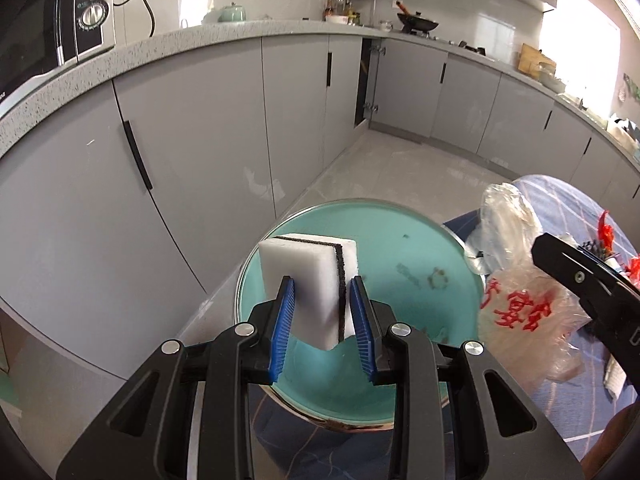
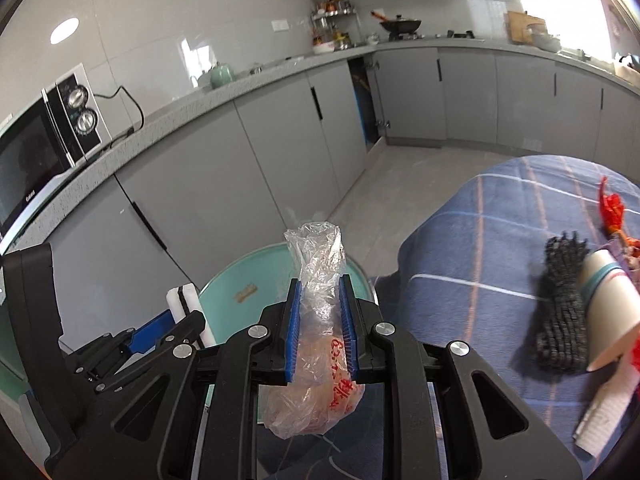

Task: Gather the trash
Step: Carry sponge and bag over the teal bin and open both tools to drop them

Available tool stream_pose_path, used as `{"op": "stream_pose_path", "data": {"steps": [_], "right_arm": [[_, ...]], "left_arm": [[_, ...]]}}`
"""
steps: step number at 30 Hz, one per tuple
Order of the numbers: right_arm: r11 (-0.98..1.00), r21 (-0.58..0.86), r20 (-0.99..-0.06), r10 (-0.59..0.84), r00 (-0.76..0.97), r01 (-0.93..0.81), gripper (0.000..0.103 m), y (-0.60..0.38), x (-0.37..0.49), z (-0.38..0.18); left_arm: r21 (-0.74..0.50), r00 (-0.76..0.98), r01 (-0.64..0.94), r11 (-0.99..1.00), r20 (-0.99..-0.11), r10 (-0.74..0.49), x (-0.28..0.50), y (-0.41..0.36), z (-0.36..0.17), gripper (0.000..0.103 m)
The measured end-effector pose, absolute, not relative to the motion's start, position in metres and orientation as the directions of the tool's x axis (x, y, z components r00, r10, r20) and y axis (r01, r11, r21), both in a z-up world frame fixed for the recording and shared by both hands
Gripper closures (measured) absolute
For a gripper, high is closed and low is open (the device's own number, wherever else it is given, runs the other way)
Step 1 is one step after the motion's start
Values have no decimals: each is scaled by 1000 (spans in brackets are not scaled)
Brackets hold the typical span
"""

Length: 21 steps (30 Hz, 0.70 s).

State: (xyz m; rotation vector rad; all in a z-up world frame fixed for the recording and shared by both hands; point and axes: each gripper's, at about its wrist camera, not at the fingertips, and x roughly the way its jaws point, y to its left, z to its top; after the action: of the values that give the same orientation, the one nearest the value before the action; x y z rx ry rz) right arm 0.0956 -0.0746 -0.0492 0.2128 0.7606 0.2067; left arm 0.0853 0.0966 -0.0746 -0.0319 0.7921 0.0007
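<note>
Trash in hand: left hand-held gripper [image 1: 322, 322] clamps white sponge block [image 1: 308, 280], right hand-held gripper [image 2: 320, 328] grips crumpled clear plastic bag [image 2: 320, 276], both above round teal bin [image 1: 420, 248]; paper cup [image 2: 608, 304] remains beside right.

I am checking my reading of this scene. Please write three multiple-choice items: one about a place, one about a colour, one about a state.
1. Where does the teal bin stand?
A. on the counter
B. on the floor beside the table
C. in a cupboard

2. What colour is the print on the plastic bag?
A. red
B. green
C. black

3. The left hand-held gripper is
A. open, empty
B. shut on the white sponge
C. shut on a cup

Key: B, it is below the table edge; A, red characters show; B, blue pads press the sponge.
</note>
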Motion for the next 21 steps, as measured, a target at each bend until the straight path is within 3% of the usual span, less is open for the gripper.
{"op": "stream_pose_path", "data": {"steps": [7, 10, 12, 17, 21], "right_arm": [[952, 274, -683, 293, 670, -136, 75, -65, 116, -68], [948, 284, -684, 305, 663, -144, 48, -65, 121, -70], [949, 279, -677, 302, 671, -146, 46, -65, 119, -66], [954, 267, -659, 285, 696, -138, 44, -75, 112, -55], [955, 274, -642, 266, 719, -108, 41, -89, 102, -44]], "left_arm": [[-26, 680, -34, 999, -733, 4, 92, 103, -88, 73], [-19, 676, -34, 999, -737, 9, 93, 103, -90, 70], [-15, 678, -45, 999, -735, 19, 95, 104, -88, 53], [-8, 700, -71, 997, -713, 44, 91, 107, -80, 31], [-26, 718, -90, 996, -695, 47, 83, 106, -72, 25]]}}
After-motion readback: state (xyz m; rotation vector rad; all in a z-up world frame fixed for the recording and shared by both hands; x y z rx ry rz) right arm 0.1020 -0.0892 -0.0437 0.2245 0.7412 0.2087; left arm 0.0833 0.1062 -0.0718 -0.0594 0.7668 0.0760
